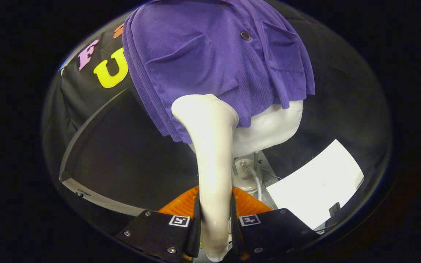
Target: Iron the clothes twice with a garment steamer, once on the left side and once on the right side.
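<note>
My gripper (215,219) is shut on the cream handle of a garment steamer (212,157), which rises straight ahead from between the fingers. The steamer's wide head rests at the lower hem of a purple buttoned shirt (210,62) with two chest pockets. The shirt hangs on a white mannequin torso (272,128), whose bare bottom shows under the hem. The head sits on the shirt's left half, just under the left pocket; whether it presses the cloth I cannot tell.
A metal stand with a hose (249,175) holds the torso up beyond my fingers. A white sheet (316,186) lies to the right of the stand. A dark angled panel (122,160) stands to the left.
</note>
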A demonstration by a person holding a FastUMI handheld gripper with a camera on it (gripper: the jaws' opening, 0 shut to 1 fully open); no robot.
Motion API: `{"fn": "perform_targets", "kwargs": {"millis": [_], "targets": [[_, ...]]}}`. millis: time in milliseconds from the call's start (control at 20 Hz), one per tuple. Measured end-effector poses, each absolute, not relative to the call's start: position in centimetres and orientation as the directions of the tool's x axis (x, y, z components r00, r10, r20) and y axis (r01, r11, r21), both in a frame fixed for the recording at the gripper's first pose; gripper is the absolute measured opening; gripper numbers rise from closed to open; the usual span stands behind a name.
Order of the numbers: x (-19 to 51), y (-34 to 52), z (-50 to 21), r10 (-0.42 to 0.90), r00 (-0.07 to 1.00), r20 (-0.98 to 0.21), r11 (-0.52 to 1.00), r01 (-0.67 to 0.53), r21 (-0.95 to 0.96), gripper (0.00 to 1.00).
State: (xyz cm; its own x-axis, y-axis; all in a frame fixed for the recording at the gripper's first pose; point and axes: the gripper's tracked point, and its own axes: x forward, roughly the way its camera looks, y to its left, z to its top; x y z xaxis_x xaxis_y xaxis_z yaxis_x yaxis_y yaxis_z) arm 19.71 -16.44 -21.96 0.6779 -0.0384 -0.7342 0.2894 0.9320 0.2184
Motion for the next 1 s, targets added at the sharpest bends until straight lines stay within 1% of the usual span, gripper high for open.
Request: {"fn": "perform_targets", "kwargs": {"millis": [200, 300, 500, 800, 1000], "targets": [[19.6, -18.0, -15.2, -0.036, 0.774, -0.632, 0.932, 0.255, 0.259, 0.35], [19.1, -18.8, -11.9, -0.04, 0.806, -0.591, 0.934, 0.241, 0.264, 0.35], [18.7, -20.2, -5.3, -0.053, 0.858, -0.51, 0.939, 0.216, 0.266, 0.34], [19.8, -23.5, 3.1, -0.119, 0.92, -0.373, 0.934, 0.231, 0.273, 0.35], [21.5, -25.6, 9.5, -0.17, 0.961, -0.219, 0.918, 0.235, 0.318, 0.35]]}}
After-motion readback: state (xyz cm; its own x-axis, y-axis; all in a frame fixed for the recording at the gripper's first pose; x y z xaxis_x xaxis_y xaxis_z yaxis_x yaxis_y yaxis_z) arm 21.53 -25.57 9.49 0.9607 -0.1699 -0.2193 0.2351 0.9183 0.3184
